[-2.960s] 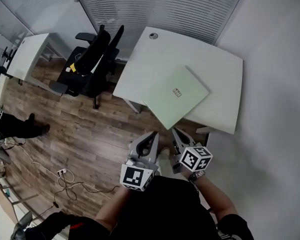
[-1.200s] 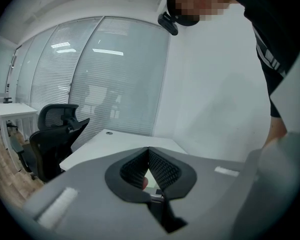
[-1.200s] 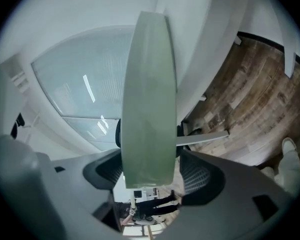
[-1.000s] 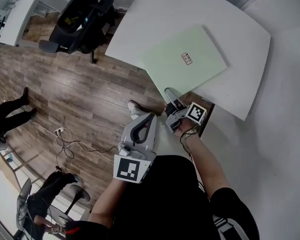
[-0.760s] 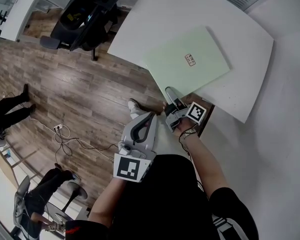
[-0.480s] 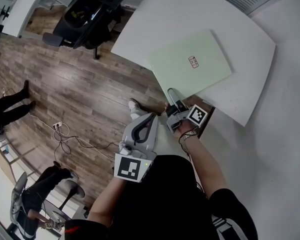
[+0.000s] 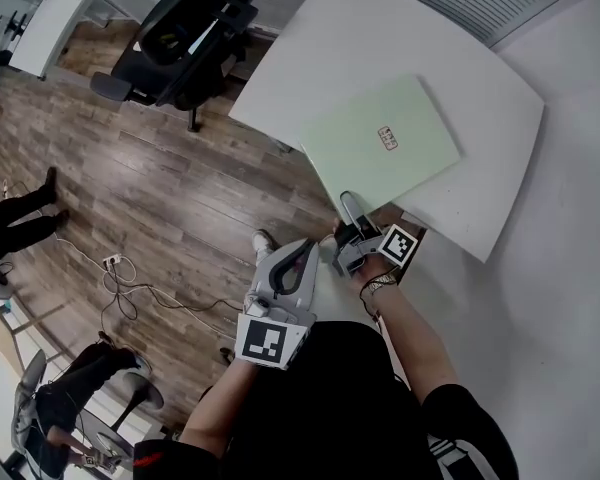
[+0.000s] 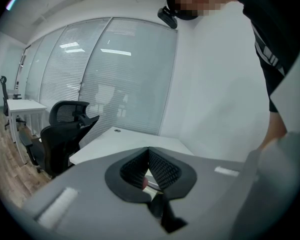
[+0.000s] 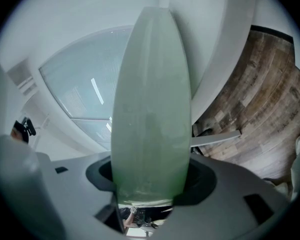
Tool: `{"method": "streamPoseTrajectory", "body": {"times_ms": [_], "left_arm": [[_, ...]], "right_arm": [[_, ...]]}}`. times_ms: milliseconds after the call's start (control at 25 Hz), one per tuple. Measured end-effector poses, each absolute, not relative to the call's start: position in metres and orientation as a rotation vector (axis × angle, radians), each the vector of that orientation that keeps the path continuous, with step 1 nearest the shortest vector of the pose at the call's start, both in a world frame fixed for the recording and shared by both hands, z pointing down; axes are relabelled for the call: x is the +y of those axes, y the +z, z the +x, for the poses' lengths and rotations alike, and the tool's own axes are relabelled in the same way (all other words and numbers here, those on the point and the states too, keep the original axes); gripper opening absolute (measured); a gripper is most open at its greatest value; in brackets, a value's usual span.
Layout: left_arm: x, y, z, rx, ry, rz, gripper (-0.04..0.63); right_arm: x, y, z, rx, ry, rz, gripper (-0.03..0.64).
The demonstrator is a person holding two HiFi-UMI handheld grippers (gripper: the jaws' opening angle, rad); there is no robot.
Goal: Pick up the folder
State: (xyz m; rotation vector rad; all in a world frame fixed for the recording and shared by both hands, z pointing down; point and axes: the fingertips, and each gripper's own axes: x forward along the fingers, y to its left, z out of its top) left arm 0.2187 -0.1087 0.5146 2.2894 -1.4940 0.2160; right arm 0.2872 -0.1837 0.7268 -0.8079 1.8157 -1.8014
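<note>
- Right gripper (image 7: 348,208): jaws spread wide and closing. The pale green folder (image 7: 385,140) fills the gap between them in the right gripper view. I judge the pads are not yet clamped on it.
- Left gripper (image 7: 302,252): jaws pressed together, nothing between them.
- Folder lies flat on the white desk (image 7: 310,58). Its near corner sticks out past the desk's edge toward the person, over the wooden floor.
- Key relation: the overhanging corner sits straight ahead of the right jaws and inside them. The folder's long axis runs slantwise on the desk, roughly crosswise to the right gripper's line of reach.
- The right gripper is at the folder. The left gripper hangs back off the desk, well apart from the folder, pointed toward the desk.
- Versus the earliest frame: both grippers then sat side by side short of the desk, with the folder clear ahead of them. Now the right one has gone in to the corner and the left has stayed behind. The folder's pose on the desk looks unchanged.
- Next, by my reading: finish the pinch before lifting.
</note>
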Motion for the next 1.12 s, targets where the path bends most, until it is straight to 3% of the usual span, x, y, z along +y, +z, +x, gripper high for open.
{"method": "streamPoseTrajectory", "body": {"times_ms": [360,1120], "left_arm": [[-0.109,0.493,0.195,-1.487,0.156,2.342,0.005],[-0.049,0.45,0.049,-1.683,-0.024,2.342,0.005]], "right_arm": [[-0.185,0.669,0.271,1.883,-1.729,-0.753,0.281],[-0.099,0.49,0.149,2.072,-1.596,-0.475,0.281]]}}
